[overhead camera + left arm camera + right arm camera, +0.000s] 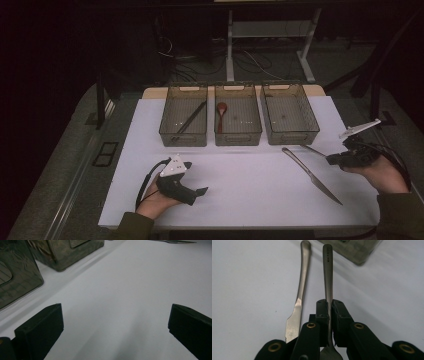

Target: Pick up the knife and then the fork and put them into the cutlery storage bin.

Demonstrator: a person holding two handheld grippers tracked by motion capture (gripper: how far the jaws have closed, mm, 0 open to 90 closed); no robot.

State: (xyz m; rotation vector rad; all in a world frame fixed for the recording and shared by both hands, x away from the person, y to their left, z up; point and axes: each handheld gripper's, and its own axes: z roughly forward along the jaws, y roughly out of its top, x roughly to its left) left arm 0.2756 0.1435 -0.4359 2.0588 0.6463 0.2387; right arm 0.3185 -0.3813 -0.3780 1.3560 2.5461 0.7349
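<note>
White sheeting covers the table [240, 185], with a dark floor and desk legs beyond at 12 o'clock. Three clear plastic bins stand in a row at the far edge: the left bin [184, 116] holds dark chopsticks [191, 118], the middle bin [238, 116] a red spoon [221, 111], and the right bin [289, 115] nothing that can be made out. At 4 o'clock, the right gripper [330, 311] has its jaws clamped on the neck of a metal fork [327, 275], handle pointing away toward the right bin's corner. A table knife [312, 175] lies flat just beside the fork, blade toward 5 o'clock. At 7 o'clock, the left gripper [192, 187] rests low over bare sheeting, jaws spread wide with nothing between them.
</note>
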